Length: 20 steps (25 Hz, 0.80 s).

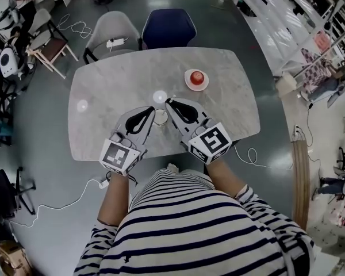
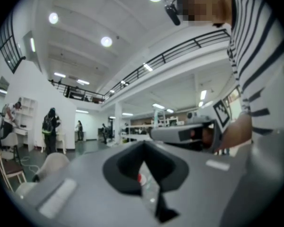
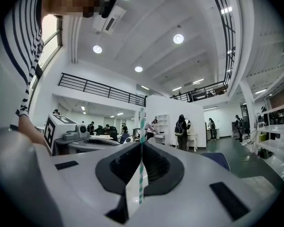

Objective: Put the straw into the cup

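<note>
near the middle of the surface (image 1: 103, 91), the cup (image 1: 160, 117) sits between both tips. the right gripper (image 3: 142, 145) has its jaws shut on the striped straw (image 3: 141, 176), ready to go in, i think. the left gripper (image 2: 143, 150) has its jaws pinched on a clear plastic bit (image 2: 148, 186), maybe the wrapper.

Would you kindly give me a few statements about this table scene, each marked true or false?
1. The right claw is shut on a green-and-white striped straw. True.
2. The left claw is open and empty. False: it is shut on a clear piece with a red mark.
3. A red item sits on a dish on the table. True.
4. Both chairs at the table's far side are navy. False: one is a grey chair, the other a navy chair.
</note>
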### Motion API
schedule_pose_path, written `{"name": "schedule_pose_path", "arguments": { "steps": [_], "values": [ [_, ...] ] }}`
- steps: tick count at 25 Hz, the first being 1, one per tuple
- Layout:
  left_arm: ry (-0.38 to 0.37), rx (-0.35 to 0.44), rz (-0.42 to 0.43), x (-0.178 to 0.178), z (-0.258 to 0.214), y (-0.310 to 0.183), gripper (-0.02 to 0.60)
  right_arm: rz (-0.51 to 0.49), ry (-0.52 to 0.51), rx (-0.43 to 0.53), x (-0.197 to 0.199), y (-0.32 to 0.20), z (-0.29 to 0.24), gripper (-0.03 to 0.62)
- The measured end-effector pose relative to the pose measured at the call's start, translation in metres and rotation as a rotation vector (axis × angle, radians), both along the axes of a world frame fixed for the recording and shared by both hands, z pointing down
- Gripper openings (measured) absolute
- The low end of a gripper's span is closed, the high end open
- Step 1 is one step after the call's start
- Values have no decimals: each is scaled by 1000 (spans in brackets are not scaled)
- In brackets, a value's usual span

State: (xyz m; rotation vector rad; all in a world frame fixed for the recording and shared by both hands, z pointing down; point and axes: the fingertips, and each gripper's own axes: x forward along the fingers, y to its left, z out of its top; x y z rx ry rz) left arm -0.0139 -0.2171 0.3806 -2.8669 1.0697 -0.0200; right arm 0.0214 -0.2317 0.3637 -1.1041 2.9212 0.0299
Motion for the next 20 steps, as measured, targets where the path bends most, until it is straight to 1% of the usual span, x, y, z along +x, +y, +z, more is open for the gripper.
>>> {"name": "schedule_pose_path", "arguments": {
  "steps": [3,6,10,17,20],
  "values": [
    [-16,10,-5,5,-1,-2,8,-10,18,-16,3,-9,12,15],
    [-9,7,-21,2,3,-6,8,-19,36,-28,1,-14,22,15],
    [-1,-12,-31,-1,14,-19,8,-8,47,-51,3,-30,34,15],
    [11,-38,21,-3,18,-42,8,5,70,-101,-5,-46,51,15],
    [11,-34,37,-3,17,-49,8,13,77,-114,-6,-49,56,15]
  ]
}}
